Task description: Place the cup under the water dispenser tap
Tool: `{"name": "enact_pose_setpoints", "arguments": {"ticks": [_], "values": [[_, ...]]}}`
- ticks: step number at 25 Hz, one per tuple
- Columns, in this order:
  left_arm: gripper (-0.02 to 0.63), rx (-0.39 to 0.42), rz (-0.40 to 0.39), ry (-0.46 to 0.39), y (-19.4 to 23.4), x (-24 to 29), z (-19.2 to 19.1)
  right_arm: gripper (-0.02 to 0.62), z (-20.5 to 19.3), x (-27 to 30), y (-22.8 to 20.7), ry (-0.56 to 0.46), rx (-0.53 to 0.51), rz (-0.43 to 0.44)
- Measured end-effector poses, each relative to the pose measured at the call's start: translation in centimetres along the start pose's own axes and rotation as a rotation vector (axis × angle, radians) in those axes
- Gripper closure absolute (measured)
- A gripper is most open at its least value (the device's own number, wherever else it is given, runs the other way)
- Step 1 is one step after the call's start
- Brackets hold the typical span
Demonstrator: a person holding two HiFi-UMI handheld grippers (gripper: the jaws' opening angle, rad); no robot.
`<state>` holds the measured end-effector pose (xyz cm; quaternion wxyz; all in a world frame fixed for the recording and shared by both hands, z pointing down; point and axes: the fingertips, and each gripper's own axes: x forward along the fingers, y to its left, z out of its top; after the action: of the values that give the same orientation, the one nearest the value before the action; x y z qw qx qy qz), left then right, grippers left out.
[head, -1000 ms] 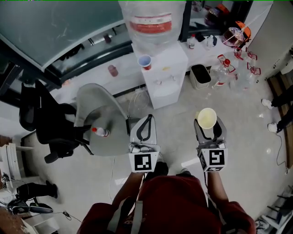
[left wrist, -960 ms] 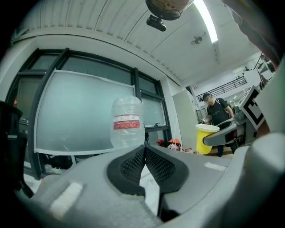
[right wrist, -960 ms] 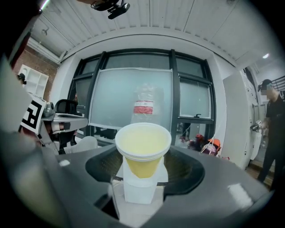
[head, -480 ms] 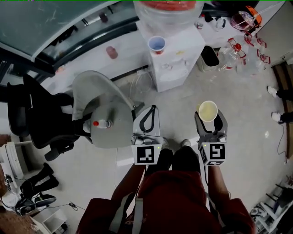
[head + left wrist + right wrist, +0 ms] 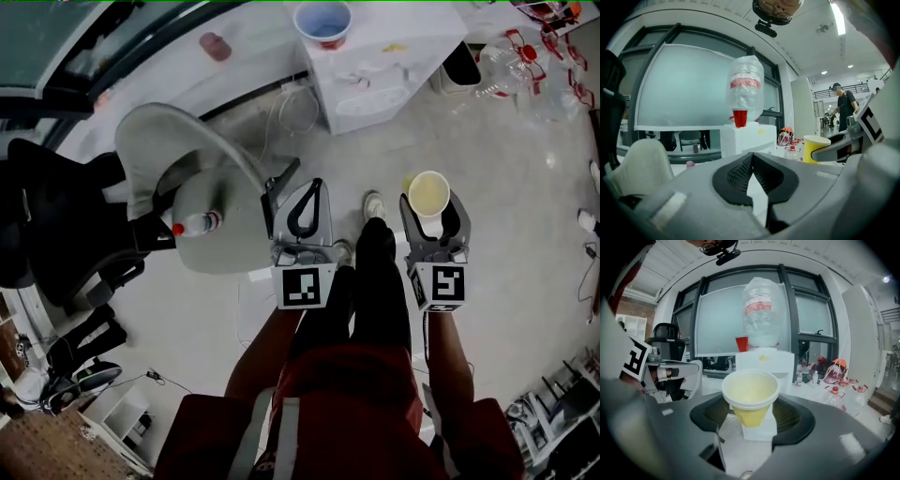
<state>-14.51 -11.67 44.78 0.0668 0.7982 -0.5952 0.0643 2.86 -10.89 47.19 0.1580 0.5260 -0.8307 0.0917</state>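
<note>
A yellow paper cup (image 5: 428,194) stands upright between the jaws of my right gripper (image 5: 429,204), which is shut on it; the right gripper view shows the cup (image 5: 751,397) empty, gripped at its sides. The white water dispenser (image 5: 384,56) stands ahead across bare floor, at the top of the head view. In the right gripper view the dispenser (image 5: 764,363) carries a clear bottle (image 5: 761,315). A red cup (image 5: 322,21) sits on its top. My left gripper (image 5: 309,192) is shut on nothing, level with the right one. The taps are too small to make out.
A grey chair (image 5: 164,155) with a red-capped bottle (image 5: 195,224) on its seat stands left of the left gripper. A black office chair (image 5: 56,216) is further left. Plastic bottles (image 5: 525,66) and a dark bin (image 5: 461,61) lie right of the dispenser. The person's legs are below.
Both grippers have sunk lower, still side by side. In the head view the dispenser has slid to the top edge and its bottle has left the frame. The yellow cup stays held.
</note>
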Motion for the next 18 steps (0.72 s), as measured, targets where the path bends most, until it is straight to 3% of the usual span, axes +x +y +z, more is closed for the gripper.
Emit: {"name": "enact_pose_setpoints", "arguments": {"ticks": [8, 18], "values": [[0.6, 0.027, -0.002, 0.057, -1.0, 4.8, -9.3, 0.314, -9.3, 5.7, -1.8, 0.045, 0.034, 0.056], [0.6, -0.018, 0.001, 0.121, -2.1, 8.4, -18.4, 0.313, -18.9, 10.8, -4.1, 0.099, 0.077, 0.07]]}}
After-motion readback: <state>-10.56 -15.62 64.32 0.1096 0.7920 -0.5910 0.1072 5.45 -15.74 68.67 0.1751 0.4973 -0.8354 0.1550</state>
